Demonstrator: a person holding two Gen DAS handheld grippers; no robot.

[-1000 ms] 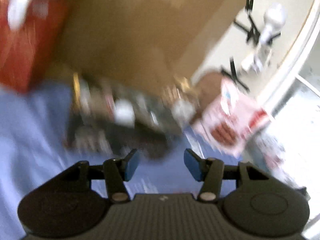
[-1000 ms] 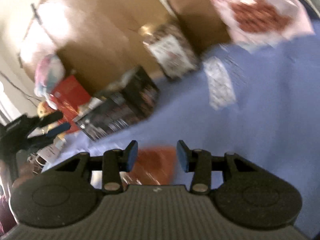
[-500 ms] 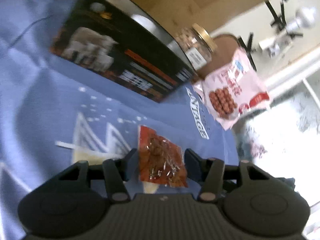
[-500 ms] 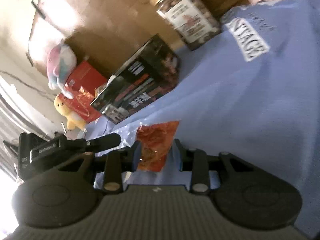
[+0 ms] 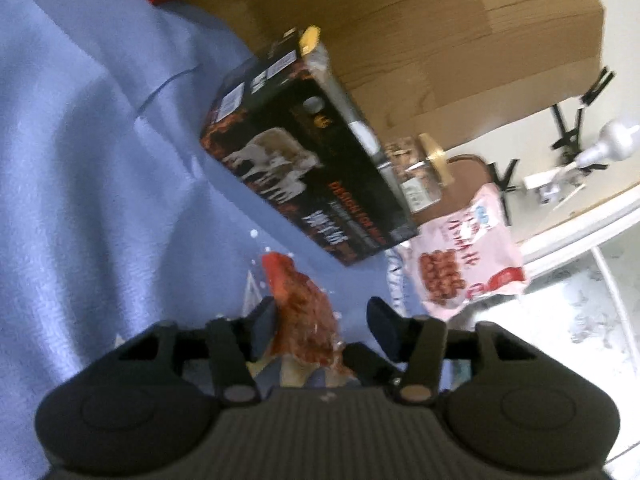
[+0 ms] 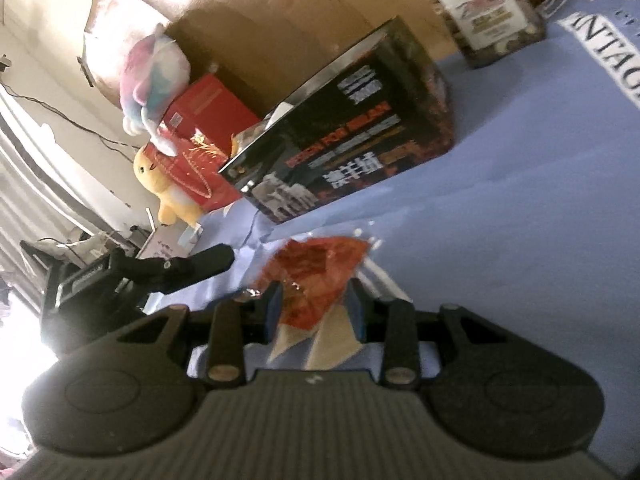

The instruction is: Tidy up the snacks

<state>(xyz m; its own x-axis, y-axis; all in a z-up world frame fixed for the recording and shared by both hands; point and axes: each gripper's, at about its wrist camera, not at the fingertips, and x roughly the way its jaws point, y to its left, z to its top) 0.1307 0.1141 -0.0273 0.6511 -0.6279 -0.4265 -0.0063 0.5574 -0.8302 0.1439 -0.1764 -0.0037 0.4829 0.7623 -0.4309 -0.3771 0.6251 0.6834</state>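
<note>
Both grippers closing in on one red snack packet

The left hand-held gripper (image 5: 322, 326) is part open and has just been closing; the red snack packet (image 5: 304, 312) on the blue cloth (image 5: 80, 200) touches only one pad. The right hand-held gripper (image 6: 314, 310), also part open, straddles the packet, grip unclear. The thin crinkly film could slip or tear if both pull; black box (image 5: 312, 168) nearby
</note>
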